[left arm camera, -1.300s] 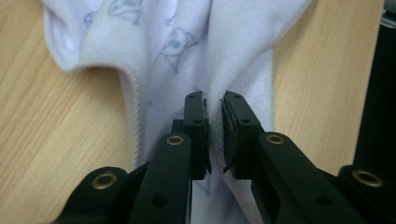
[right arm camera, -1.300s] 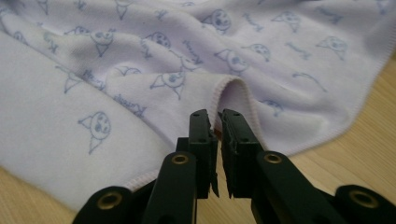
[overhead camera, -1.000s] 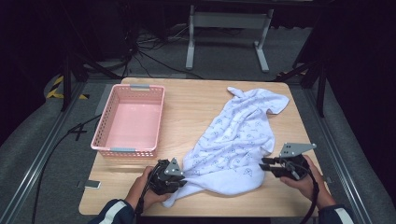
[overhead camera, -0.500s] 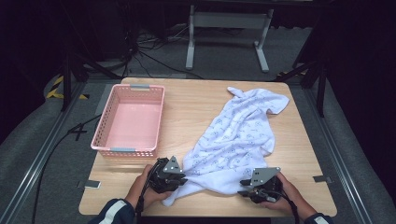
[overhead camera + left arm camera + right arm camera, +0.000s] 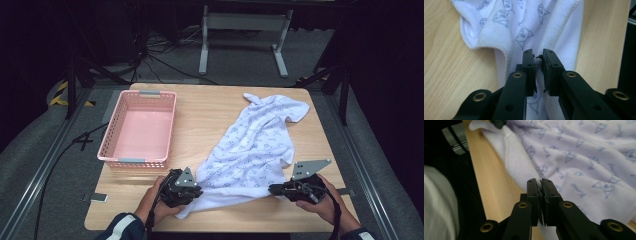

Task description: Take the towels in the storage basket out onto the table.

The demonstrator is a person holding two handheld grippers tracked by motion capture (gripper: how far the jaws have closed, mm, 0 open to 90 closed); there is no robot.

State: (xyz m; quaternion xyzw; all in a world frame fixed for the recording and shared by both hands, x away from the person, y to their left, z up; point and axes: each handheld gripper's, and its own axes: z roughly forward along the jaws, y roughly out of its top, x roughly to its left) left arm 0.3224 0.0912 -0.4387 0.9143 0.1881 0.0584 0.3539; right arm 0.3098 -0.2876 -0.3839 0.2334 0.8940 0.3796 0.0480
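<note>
Towel (image 5: 252, 150) stretches diagonally away from the pink basket (image 5: 137, 127); left gripper (image 5: 192, 189) and right gripper (image 5: 274, 189), jaws just closing, clamp its near hem corners.

The right gripper (image 5: 274, 189) is found displaced along the near edge of the table (image 5: 210, 107): from a spot nearer the left gripper (image 5: 196, 190) half a second back, it is now carried outward, well apart from it. Its jaws have just been closing and are clamped on the near hem of the towel (image 5: 255, 145). The towel's near edge, slack and bunched before, is now drawn out between the two grippers.
</note>
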